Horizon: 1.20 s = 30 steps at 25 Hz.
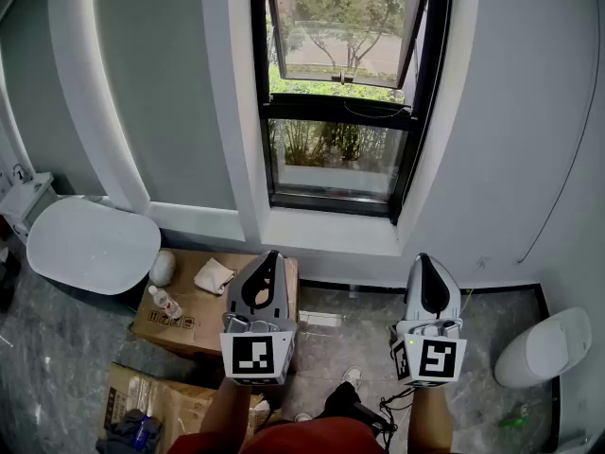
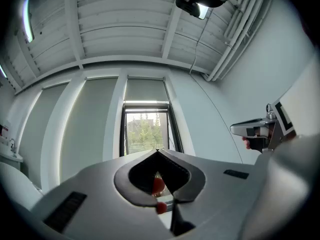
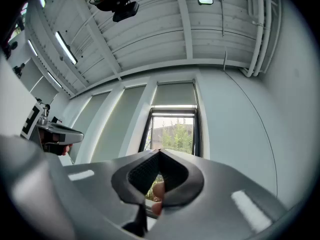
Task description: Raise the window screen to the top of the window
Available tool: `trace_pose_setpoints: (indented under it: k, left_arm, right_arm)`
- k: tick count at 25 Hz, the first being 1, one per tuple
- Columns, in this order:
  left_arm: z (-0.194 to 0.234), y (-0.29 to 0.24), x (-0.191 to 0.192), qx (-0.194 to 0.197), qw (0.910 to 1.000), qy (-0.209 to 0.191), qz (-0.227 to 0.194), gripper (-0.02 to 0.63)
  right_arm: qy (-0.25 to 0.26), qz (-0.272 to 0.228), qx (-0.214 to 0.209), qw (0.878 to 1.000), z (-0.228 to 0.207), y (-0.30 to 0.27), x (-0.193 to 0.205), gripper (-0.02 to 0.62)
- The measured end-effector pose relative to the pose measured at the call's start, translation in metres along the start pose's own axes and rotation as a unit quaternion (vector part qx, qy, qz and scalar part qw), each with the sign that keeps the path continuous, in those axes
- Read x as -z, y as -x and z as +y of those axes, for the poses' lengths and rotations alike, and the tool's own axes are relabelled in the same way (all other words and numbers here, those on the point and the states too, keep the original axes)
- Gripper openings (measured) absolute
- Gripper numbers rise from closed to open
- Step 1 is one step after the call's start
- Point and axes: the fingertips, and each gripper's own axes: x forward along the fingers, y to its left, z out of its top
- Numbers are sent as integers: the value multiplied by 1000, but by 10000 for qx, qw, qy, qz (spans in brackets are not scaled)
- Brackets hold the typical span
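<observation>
Left claw and right claw both pinched fully closed, empty, window at 12 o'clock. Cardboard box at 8, print's too small to read.

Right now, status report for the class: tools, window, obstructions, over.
Left tool shut, empty. Right tool shut, empty. Both short of window. Cardboard box on floor below, left side.

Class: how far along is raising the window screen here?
Done: nothing evident; whether the screen is up in the window cannot be told. In hand: nothing; the left gripper and right gripper are both shut, empty, held apart from the window. Left: probably reach in, grip the screen, lift it up.
</observation>
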Motion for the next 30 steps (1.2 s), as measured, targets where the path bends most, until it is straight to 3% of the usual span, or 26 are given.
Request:
trace_pose_setpoints:
  k: [12, 18, 30]
  left_arm:
    - [-4, -10, 19, 12, 9999, 6, 154, 5]
    - [-8, -23, 34, 17, 9997, 44, 252, 5]
    - [-22, -69, 75, 64, 9971, 168, 739, 5]
  right_arm:
    - [153, 97, -167, 9997, 7, -9, 16, 9]
    - [-23, 206, -168, 9996, 0, -16, 35, 9]
    - [-158, 604, -139, 9980, -25, -48, 82, 9]
